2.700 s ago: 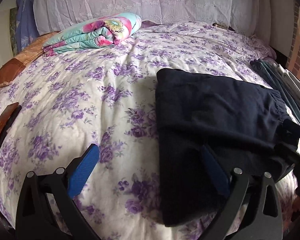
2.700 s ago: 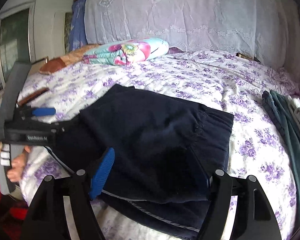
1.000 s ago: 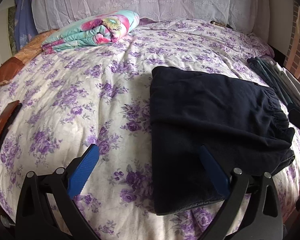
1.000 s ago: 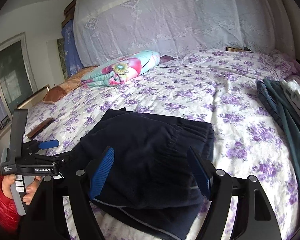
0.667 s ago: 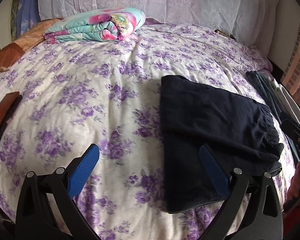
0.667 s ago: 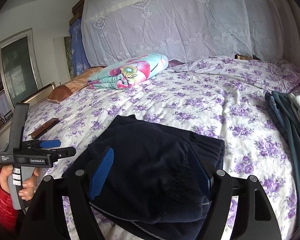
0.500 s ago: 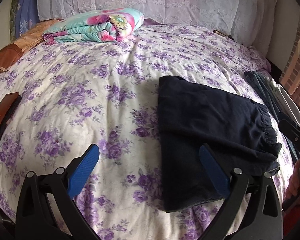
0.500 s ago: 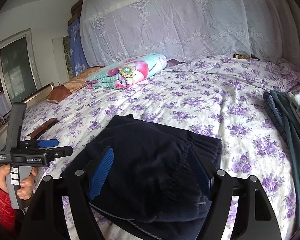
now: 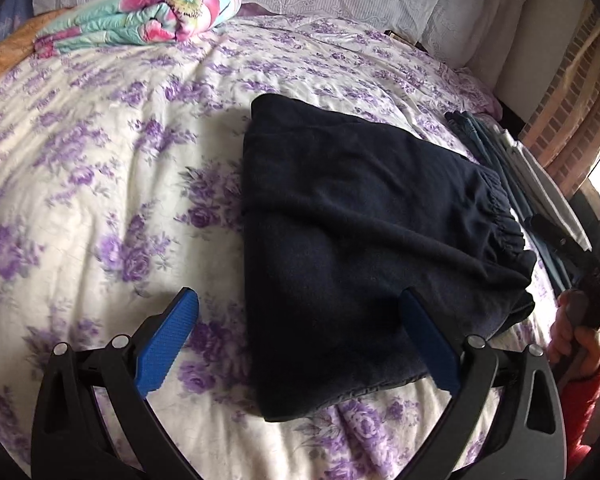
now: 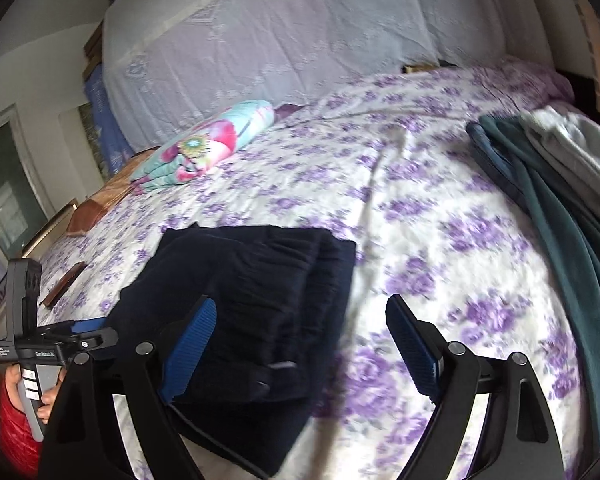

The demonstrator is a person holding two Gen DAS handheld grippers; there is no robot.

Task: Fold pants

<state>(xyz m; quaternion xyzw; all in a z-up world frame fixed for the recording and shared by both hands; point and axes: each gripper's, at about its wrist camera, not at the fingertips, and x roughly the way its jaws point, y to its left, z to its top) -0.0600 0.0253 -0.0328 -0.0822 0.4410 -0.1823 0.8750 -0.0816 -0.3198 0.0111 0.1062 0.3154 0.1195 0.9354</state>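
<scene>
- Two grippers, both mine, both holding nothing.
- Left gripper (image 9: 298,338): jaws spread wide over the near edge of the folded navy pants (image 9: 364,240); pads clear of the cloth.
- Right gripper (image 10: 300,344): jaws have just been opening, nothing between them except bedspread (image 10: 440,208).
- Pants lie folded near the bed's front edge.
- Stacked clothes (image 10: 560,184) sit along the right edge.

Navy pants (image 9: 372,232) on cream bedspread (image 9: 100,152) with purple flowers; turquoise-pink floral quilt (image 9: 148,16); blue gripper pads (image 9: 166,340).
</scene>
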